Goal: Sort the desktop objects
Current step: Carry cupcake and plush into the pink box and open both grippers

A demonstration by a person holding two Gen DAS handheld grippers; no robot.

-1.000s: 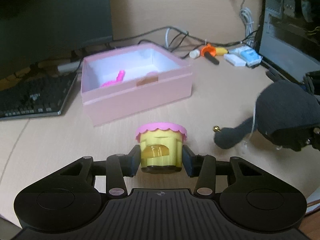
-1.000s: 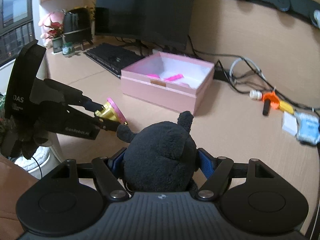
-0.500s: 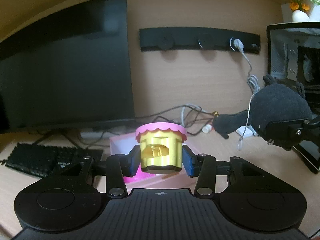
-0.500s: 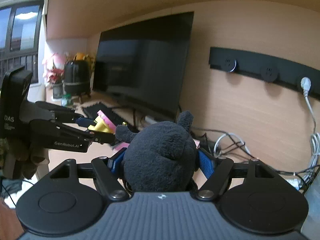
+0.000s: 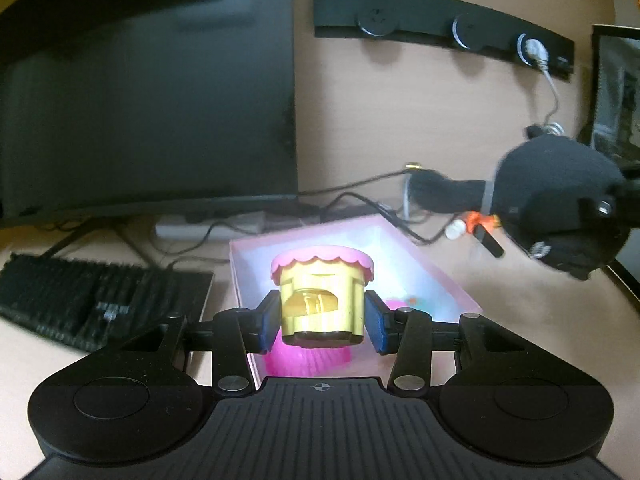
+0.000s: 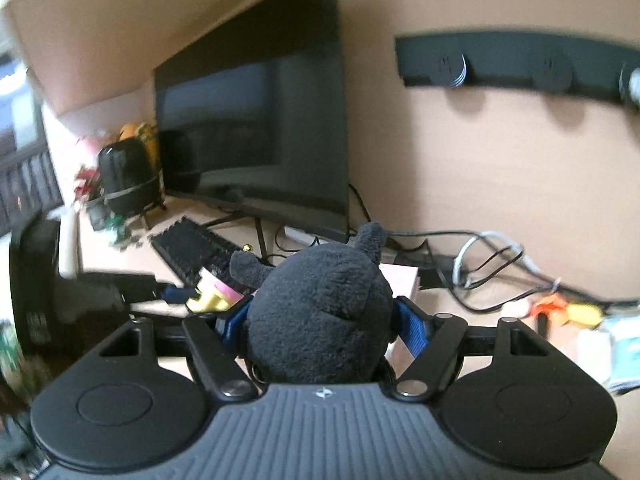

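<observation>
Left hand-held gripper [image 5: 320, 320] is clamped on the yellow toy cup [image 5: 322, 300], held over the pink box [image 5: 432, 276]; right hand-held gripper [image 6: 320, 328] is clamped on the black plush toy [image 6: 320, 316] beside it. Risk — both releasing together; the plush's dangling limb snags the box rim, or the grippers collide.
</observation>
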